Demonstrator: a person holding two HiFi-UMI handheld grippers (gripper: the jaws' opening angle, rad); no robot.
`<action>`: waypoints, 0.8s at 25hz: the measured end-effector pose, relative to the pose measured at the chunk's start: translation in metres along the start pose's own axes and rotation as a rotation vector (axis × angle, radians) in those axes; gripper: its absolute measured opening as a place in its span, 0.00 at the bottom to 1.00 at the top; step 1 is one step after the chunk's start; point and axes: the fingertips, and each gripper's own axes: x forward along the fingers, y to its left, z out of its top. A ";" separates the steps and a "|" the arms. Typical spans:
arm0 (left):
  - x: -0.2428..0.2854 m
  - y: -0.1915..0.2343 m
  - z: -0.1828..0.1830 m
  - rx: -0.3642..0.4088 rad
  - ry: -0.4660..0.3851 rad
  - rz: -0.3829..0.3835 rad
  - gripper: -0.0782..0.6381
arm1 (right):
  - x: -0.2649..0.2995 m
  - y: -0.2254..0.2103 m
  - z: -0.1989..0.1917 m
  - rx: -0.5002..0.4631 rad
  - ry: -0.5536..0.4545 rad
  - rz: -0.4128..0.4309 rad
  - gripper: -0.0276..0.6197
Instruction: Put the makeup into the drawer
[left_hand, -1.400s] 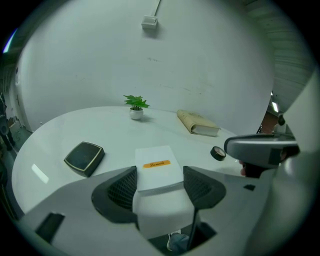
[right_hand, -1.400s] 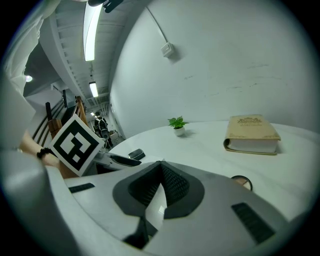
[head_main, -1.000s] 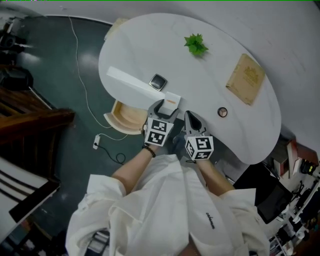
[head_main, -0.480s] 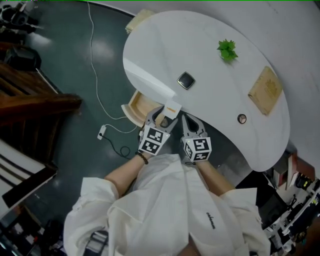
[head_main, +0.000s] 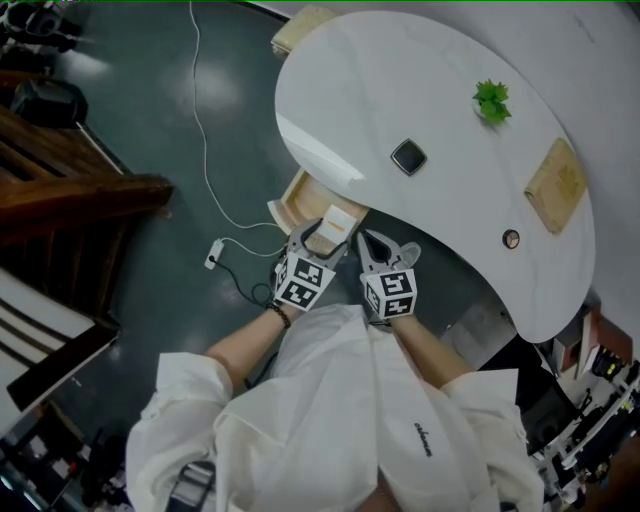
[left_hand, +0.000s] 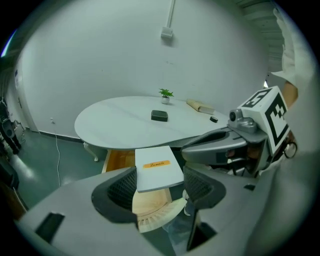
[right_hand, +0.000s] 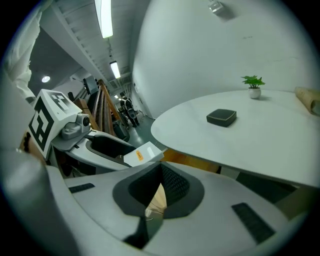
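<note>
A flat white makeup box (head_main: 337, 222) with an orange label sits between the pads of my left gripper (head_main: 327, 236), which is shut on it. In the left gripper view the box (left_hand: 156, 170) hangs over the open wooden drawer (left_hand: 119, 159), under the rim of the white table (left_hand: 120, 125). My right gripper (head_main: 382, 248) is just to the right of the left one, its jaws closed together with nothing between them. In the right gripper view its pads (right_hand: 172, 182) meet, and the box (right_hand: 144, 153) shows off to the left beside the drawer (right_hand: 190, 160).
On the table (head_main: 440, 70) lie a black compact (head_main: 408, 157), a small green plant (head_main: 491, 100), a tan wooden board (head_main: 555, 185) and a small round item (head_main: 511, 239). A white cable (head_main: 205, 140) with a plug lies on the dark floor. Dark wooden furniture (head_main: 70, 200) stands at the left.
Both grippers have drawn back from the table's edge and sunk a little, side by side. The left one has carried the white box along, and it now hangs over the open drawer.
</note>
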 end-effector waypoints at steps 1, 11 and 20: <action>0.001 0.004 -0.005 -0.006 0.007 0.002 0.54 | 0.006 0.001 -0.004 0.010 0.010 -0.006 0.07; 0.024 0.027 -0.024 0.259 0.097 -0.145 0.54 | 0.040 0.007 -0.030 -0.037 0.077 -0.034 0.07; 0.053 0.021 -0.047 0.646 0.220 -0.360 0.54 | 0.052 -0.005 -0.050 -0.038 0.105 -0.049 0.07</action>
